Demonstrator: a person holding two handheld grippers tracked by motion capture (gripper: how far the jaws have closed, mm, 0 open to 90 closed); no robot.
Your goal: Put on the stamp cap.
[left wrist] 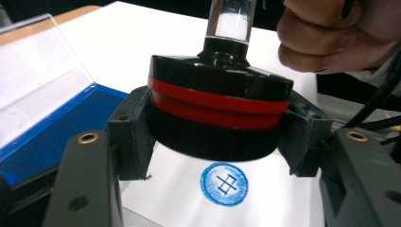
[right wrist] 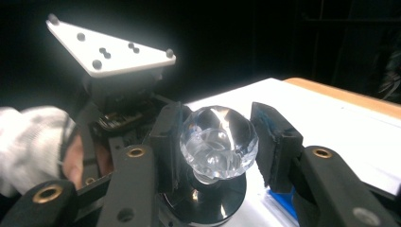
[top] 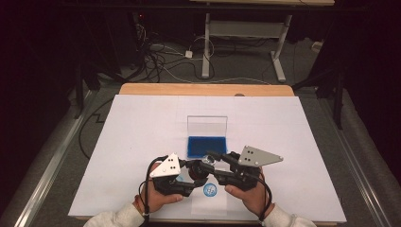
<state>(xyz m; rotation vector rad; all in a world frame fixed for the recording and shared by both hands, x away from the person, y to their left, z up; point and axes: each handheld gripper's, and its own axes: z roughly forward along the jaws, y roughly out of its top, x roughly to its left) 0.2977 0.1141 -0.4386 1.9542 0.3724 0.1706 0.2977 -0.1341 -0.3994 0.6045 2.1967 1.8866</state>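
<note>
A round stamp point(left wrist: 217, 90) with a black and red base and a clear faceted knob point(right wrist: 218, 141) hangs just above the white paper point(top: 142, 137). My left gripper point(left wrist: 215, 137) is shut on the stamp's base, one pad on each side. From the right, my right gripper point(right wrist: 218, 142) is shut on the clear knob. In the high view both grippers meet at the stamp point(top: 201, 168) near the table's front edge, left gripper point(top: 196, 172) and right gripper point(top: 212, 161). A blue round stamp print point(left wrist: 223, 183) lies on the paper under the lifted base.
An open ink pad case point(top: 206, 145) with a blue pad and an upright clear lid point(top: 207, 125) stands just behind the grippers. Another blue print point(top: 210, 190) marks the paper at the front. A bare wooden table edge point(top: 203, 89) runs along the back.
</note>
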